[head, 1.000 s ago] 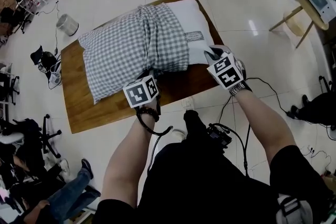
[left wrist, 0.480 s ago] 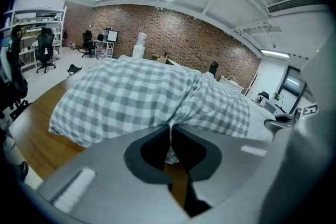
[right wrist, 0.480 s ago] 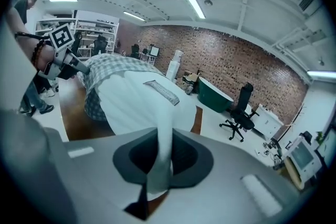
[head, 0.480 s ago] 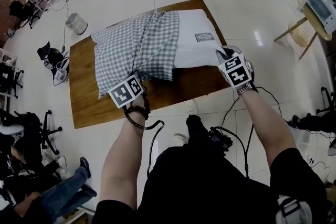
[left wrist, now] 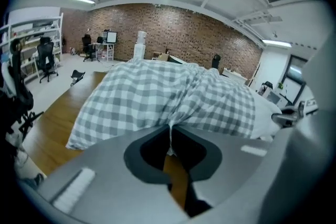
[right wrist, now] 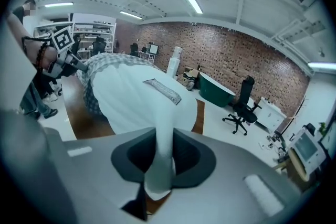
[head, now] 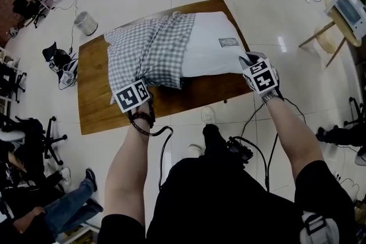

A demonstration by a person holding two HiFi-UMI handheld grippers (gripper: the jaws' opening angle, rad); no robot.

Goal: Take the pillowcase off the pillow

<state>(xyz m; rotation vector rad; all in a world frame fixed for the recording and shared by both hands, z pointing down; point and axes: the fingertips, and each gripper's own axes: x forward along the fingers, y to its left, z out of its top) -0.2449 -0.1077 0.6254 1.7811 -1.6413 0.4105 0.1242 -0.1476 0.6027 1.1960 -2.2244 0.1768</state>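
Mid-peel: the left gripper [left wrist: 169,131] is clamped on the checked pillowcase [head: 150,51] hem at its tips. The right gripper [right wrist: 160,144] pinches the white pillow [head: 211,46] corner, jaws opening slightly. Next, I judge, the right must regrip firmly while the left pulls away from it.

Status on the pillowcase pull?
Left gripper shut on grey-checked fabric pillowcase hem. Right gripper jaws opening, white pillow corner between them. Pillowcase about half off; nothing blocking.
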